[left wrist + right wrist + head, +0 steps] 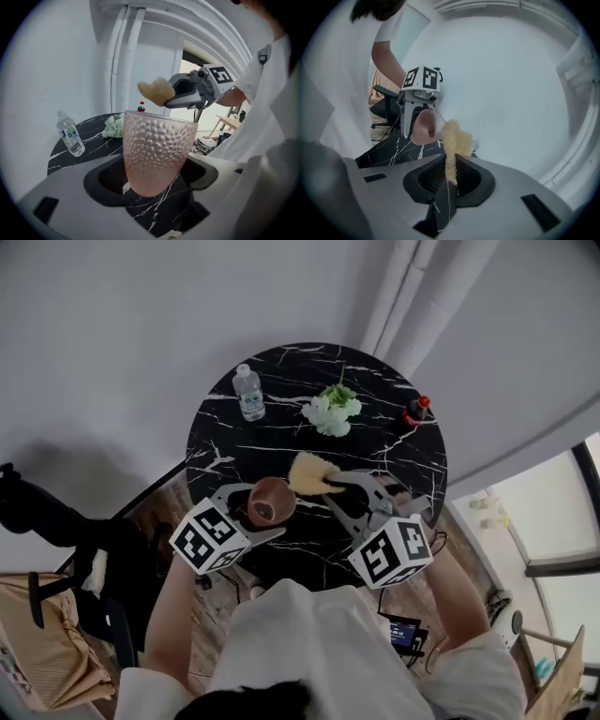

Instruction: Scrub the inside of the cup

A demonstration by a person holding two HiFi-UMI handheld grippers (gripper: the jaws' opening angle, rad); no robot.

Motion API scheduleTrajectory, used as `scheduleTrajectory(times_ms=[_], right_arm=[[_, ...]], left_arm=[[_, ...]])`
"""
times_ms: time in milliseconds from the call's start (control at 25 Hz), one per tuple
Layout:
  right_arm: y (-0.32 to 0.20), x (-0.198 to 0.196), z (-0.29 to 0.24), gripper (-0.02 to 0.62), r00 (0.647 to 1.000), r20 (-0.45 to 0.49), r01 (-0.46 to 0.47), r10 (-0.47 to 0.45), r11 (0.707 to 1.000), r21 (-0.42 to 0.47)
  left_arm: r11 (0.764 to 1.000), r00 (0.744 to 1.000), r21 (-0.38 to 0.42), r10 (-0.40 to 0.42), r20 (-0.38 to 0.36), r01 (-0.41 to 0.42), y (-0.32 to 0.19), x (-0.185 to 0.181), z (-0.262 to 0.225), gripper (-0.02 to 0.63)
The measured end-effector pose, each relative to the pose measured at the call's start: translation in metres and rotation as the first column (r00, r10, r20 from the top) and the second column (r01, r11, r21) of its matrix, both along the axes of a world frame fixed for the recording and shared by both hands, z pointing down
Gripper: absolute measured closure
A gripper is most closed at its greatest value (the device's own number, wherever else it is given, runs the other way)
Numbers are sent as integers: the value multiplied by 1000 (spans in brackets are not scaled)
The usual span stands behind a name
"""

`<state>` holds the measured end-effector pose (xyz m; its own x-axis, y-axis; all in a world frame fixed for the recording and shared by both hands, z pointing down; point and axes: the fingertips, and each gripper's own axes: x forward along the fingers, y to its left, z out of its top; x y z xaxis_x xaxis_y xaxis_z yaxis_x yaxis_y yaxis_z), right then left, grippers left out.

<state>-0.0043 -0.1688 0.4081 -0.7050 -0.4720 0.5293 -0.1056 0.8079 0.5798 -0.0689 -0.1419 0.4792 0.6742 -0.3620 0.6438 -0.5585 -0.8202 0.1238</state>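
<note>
A pink dimpled cup [157, 154] is clamped between the jaws of my left gripper [157, 180], lifted above the black marble table [281, 437]. In the head view the cup [271, 501] shows its brown inside, mouth turned towards the right. My right gripper [451, 174] is shut on a pale yellow loofah sponge [453, 143]. The sponge [307, 472] hangs just beside the cup's rim, outside it. In the left gripper view the sponge [156, 90] sits above the cup's mouth with the right gripper [180, 99] behind it.
A small water bottle [248, 392] stands at the table's back left. White flowers [332, 412] lie at the back middle, and a small red-capped bottle [416, 411] sits at the right edge. A black office chair [56, 521] stands to the left on the floor.
</note>
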Motion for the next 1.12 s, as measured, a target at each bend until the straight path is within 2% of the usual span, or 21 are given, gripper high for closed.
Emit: scheduleTrajectory(times_ms=[160,400,480,600,720,840,1000,1120], right_arm=[[7,-8,-13,538,998,-44,54,-52,997,51],[19,-12,-17,537,963,-241,174,-124,964,199],[18,-11,-17,537,939,-317,211,-130,949,236],[19,-11,-14,537,889,-434,280,-144,922,269],[23,-17,-13,537,864,-476,321,-167,909,265],[21,-18,-10,537,854,-494,321,-164,913,253],[15,-16,-6,537,812,-563,333,-155,915,229],[8,-17,-9,537,802,-582,333,-138,911,244]], left_arm=[[996,996,-36,88,21,-87,0,6,1,250],[968,969,-89,239,57,-234,-2,11,-10,250],[953,951,-105,294,90,-285,-2,12,-15,250],[923,911,-130,381,157,-363,1,13,-18,250],[897,878,-155,439,194,-414,1,15,-22,250],[876,846,-175,480,230,-450,-3,18,-27,250],[867,813,-178,499,301,-466,-14,16,-29,252],[867,798,-173,497,341,-466,-24,14,-36,252]])
